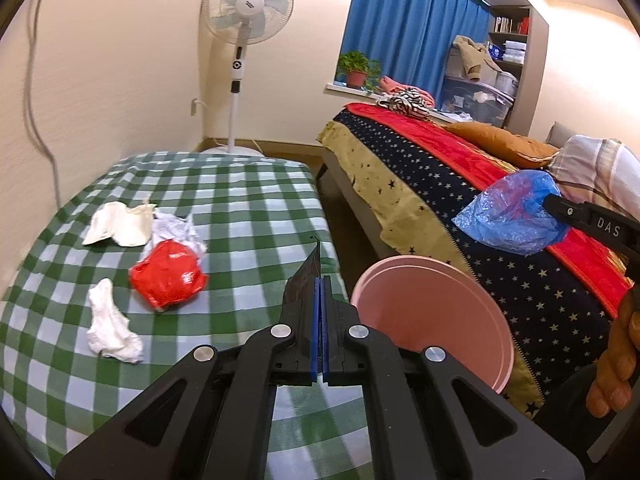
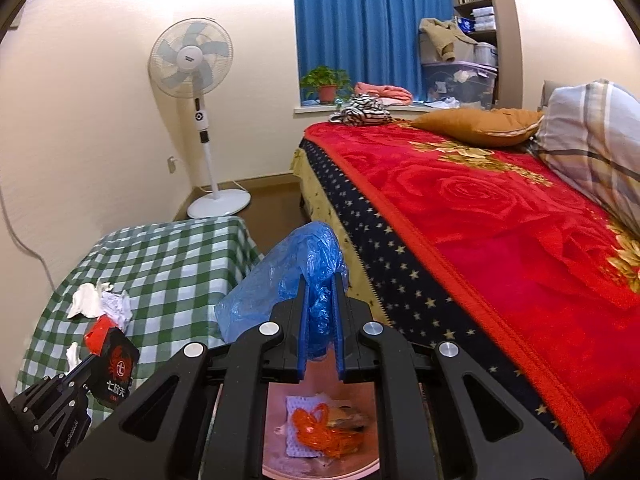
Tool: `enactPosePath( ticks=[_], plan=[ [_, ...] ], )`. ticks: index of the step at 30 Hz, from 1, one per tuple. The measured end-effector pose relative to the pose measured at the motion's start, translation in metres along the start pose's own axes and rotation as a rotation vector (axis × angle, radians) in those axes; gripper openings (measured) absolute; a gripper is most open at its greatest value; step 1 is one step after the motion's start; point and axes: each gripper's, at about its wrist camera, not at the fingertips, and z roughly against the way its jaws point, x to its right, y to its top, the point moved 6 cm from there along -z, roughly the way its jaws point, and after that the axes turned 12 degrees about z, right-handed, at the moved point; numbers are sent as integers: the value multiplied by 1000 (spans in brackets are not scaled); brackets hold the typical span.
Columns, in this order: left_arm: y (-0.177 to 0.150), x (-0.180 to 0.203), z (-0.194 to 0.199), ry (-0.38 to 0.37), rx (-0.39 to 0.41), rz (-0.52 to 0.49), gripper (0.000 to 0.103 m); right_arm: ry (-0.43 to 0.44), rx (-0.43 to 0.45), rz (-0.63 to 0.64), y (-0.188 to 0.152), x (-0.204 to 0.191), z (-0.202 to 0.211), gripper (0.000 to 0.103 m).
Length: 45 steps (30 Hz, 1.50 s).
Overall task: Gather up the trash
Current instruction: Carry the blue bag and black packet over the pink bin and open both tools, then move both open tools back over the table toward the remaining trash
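Note:
My left gripper [image 1: 320, 284] is shut on a thin black snack packet [image 1: 305, 276], held up above the edge of the green checked table [image 1: 248, 200]. In the right wrist view the packet [image 2: 117, 366] shows a red crab logo at the tips of the left gripper [image 2: 95, 355]. Shut on a crumpled blue plastic bag [image 2: 280, 280], my right gripper [image 2: 320, 284] hangs over the pink bin [image 2: 276, 408]. Orange plastic and paper lie inside the bin. From the left wrist view the blue bag [image 1: 512, 216] hangs above and beyond the pink bin [image 1: 432, 312]. A red plastic wad [image 1: 168, 276] and tissues [image 1: 110, 328] lie on the table.
A cream tissue [image 1: 120, 224] and white crumpled paper [image 1: 180, 228] also lie on the table. A bed with a red blanket [image 2: 480, 240] runs along the right. A standing fan [image 1: 244, 40] stands in the far corner. A hand [image 1: 616, 364] is at the right edge.

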Motion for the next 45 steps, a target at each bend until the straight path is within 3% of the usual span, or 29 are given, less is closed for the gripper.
enactPosePath(
  ticks=[15,26,30,33,34,45],
  plan=[
    [8,46,-27,-105,-30,-9,0,-49,-51,-24,-7,15,-16,11],
    [-5,70,-52,-186,-94,7,0,-62,-86,-46,-9,21,-29,11],
    [-9,73,-61,-233,-130,26,1,-74,-90,-57,-11,25,-29,16],
    [-12,70,-65,-245,-157,45,6,-90,-87,-75,-11,28,-29,39],
    [-12,68,-65,-248,-160,54,11,-94,-85,-79,-12,29,-28,42],
    [-10,33,-40,-175,-132,64,15,-68,-86,-50,-15,14,-27,44]
  ],
)
